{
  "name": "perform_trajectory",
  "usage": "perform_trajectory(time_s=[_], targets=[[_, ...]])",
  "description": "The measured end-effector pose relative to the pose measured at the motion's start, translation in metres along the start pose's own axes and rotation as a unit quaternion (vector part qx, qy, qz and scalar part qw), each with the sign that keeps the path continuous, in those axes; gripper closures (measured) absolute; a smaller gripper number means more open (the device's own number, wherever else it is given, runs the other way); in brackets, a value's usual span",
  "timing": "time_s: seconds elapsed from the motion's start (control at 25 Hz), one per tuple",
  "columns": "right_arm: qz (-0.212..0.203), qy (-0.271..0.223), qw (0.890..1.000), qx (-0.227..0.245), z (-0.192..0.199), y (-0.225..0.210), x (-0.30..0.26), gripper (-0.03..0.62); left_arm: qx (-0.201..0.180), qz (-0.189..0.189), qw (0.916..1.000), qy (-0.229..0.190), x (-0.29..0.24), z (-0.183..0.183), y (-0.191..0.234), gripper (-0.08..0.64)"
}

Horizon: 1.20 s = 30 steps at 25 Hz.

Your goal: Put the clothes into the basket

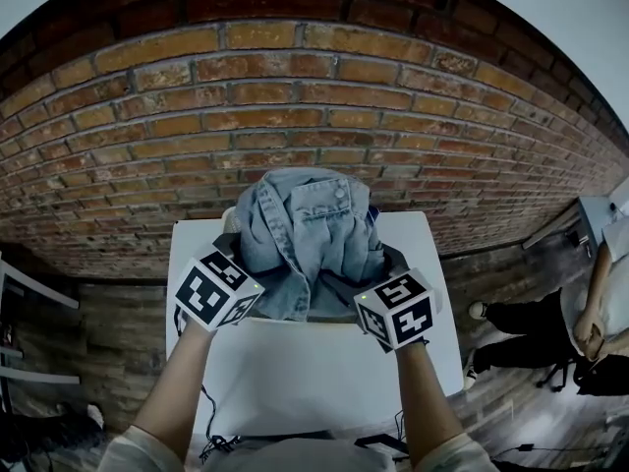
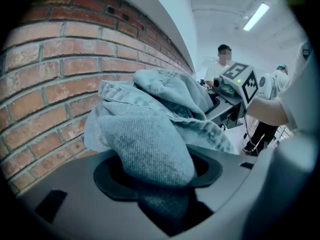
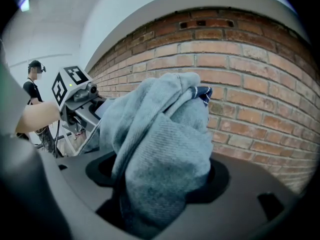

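Two grippers share one load. The left gripper (image 1: 248, 301) and the right gripper (image 1: 366, 311) each pinch a lower corner of a pale blue denim garment (image 1: 305, 226), which sits bunched at the centre of the head view, between the two marker cubes. In the left gripper view the jaws are clamped on a thick fold of the cloth, which fills the gap between them and bulges up toward the middle of the frame. The right gripper view shows the same: its jaws are pressed onto a wad of denim. The garment is over the far edge of a white table (image 1: 314, 382), just in front of a brick wall (image 1: 295, 87). A pale curved edge (image 1: 229, 216) shows at the cloth's upper left; I cannot tell whether it is the basket.
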State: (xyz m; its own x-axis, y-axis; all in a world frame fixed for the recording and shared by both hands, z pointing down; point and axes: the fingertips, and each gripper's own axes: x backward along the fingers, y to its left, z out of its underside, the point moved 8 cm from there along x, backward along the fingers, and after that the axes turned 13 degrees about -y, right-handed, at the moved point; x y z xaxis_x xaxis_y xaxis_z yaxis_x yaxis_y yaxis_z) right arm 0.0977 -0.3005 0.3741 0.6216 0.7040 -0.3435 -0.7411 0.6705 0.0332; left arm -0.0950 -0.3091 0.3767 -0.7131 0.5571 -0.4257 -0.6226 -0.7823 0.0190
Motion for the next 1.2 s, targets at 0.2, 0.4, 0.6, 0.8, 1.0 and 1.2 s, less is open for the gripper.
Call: perform_trajectory(time_s=[0.2, 0.4, 0.6, 0.8, 1.0, 1.2], targets=[[-0.005, 0.037, 0.999, -0.024, 0.032, -0.002, -0.022, 0.232, 0.023, -0.002, 0.9989, 0.041, -0.02, 0.03, 0.007, 0.305], [-0.012, 0.077, 0.995, -0.069, 0.061, -0.006, -0.038, 0.232, 0.038, 0.004, 0.9956, 0.085, -0.036, 0.05, 0.012, 0.313], [-0.014, 0.124, 0.988, -0.088, 0.077, -0.009, -0.05, 0.232, 0.066, 0.009, 0.9896, 0.127, -0.051, 0.067, 0.015, 0.318], [-0.023, 0.174, 0.981, -0.08, 0.083, -0.013, -0.06, 0.233, 0.102, 0.019, 0.9835, 0.148, -0.06, 0.08, 0.018, 0.319], [-0.016, 0.216, 0.974, -0.058, 0.088, -0.01, -0.067, 0.232, 0.12, 0.018, 0.9787, 0.166, -0.065, 0.092, 0.019, 0.319], [-0.009, 0.244, 0.969, -0.027, 0.093, -0.002, -0.073, 0.231, 0.135, 0.018, 0.9745, 0.178, -0.067, 0.106, 0.02, 0.319]])
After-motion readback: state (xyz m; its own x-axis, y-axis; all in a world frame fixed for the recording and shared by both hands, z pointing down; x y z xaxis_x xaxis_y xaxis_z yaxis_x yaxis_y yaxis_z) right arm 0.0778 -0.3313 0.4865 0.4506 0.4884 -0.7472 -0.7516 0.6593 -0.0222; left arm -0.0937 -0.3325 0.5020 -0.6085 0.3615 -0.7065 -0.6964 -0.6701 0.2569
